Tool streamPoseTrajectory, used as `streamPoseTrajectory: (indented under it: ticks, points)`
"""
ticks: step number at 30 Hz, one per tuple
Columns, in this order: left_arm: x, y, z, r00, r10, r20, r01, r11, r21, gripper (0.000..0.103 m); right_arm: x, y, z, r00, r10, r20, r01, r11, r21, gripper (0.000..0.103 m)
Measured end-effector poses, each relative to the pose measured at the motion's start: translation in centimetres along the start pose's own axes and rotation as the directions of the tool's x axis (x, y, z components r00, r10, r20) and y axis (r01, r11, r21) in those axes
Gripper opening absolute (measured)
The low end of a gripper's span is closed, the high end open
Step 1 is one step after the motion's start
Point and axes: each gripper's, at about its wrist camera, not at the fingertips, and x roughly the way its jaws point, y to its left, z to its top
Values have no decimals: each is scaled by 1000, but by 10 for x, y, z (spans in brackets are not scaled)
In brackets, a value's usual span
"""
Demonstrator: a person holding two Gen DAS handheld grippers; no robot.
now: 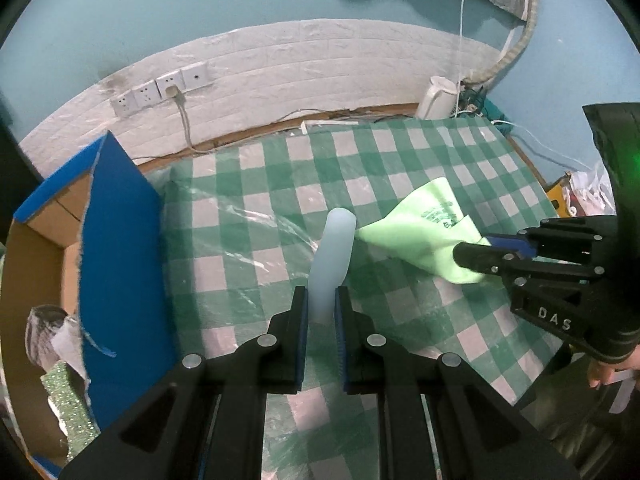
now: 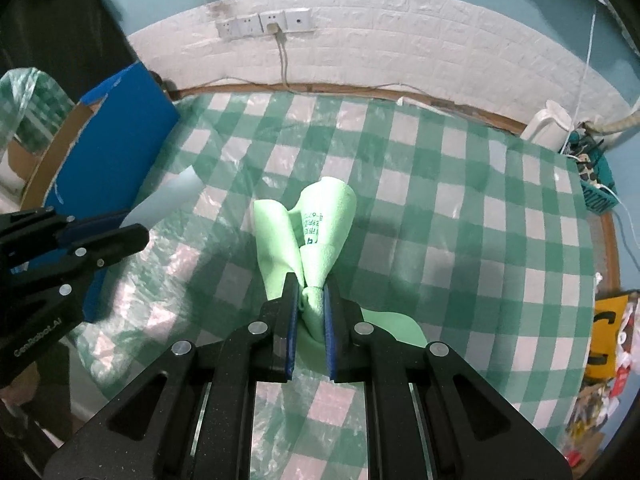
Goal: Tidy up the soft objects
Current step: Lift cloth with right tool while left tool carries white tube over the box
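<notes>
Green cloth pinched — right tool.

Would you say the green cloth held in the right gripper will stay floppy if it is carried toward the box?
Probably floppy: the green cloth bunches and folds where the right gripper pinches it. It looks light, since loose flaps stand up without sagging much. It may drape and drag over the checked tablecloth.

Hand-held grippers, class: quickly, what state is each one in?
Left hand-held gripper: shut on the pale sheet.
Right hand-held gripper: shut on the green cloth.
</notes>
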Motion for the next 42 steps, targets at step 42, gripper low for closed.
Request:
streamPoseTrajectory:
  ticks: [42]
  points:
    - [-98, 83, -21, 980, 135, 145, -105, 975, -196, 12, -66, 117, 59, 977, 138, 160, -112, 981, -161, 10]
